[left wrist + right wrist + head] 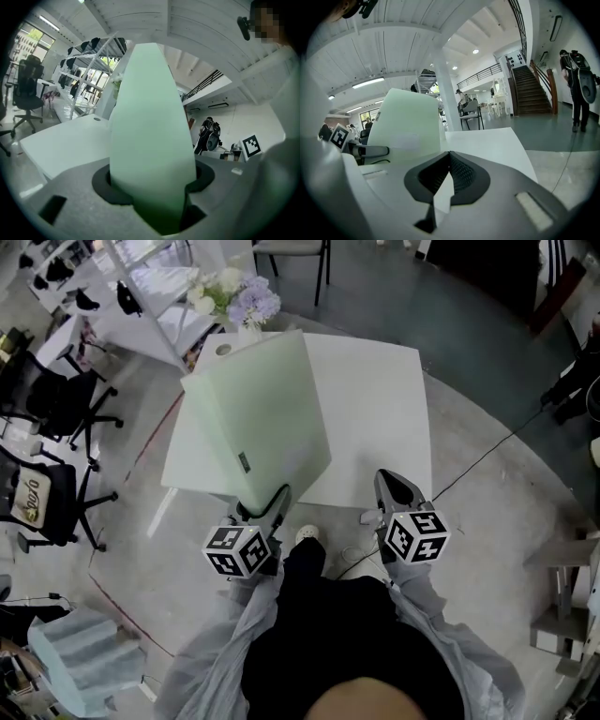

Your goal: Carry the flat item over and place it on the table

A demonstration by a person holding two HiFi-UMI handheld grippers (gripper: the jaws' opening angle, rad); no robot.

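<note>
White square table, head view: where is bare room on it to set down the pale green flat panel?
The right half of the white square table is bare, from the pale green flat panel to the right edge. A bouquet of pale flowers crowds the far left corner. The panel hides the left part.

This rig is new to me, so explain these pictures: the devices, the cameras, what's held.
No robot: a person holds a two-jaw gripper in each hand; the marker cubes are part of them. The head view looks down from the person's head. The two gripper views come from cameras riding on each gripper, looking along its jaws. The left gripper is clamped on a pale green flat panel, held tilted by the white table. The right gripper has its jaws together, empty. Flowers stand at the table's far edge.
</note>
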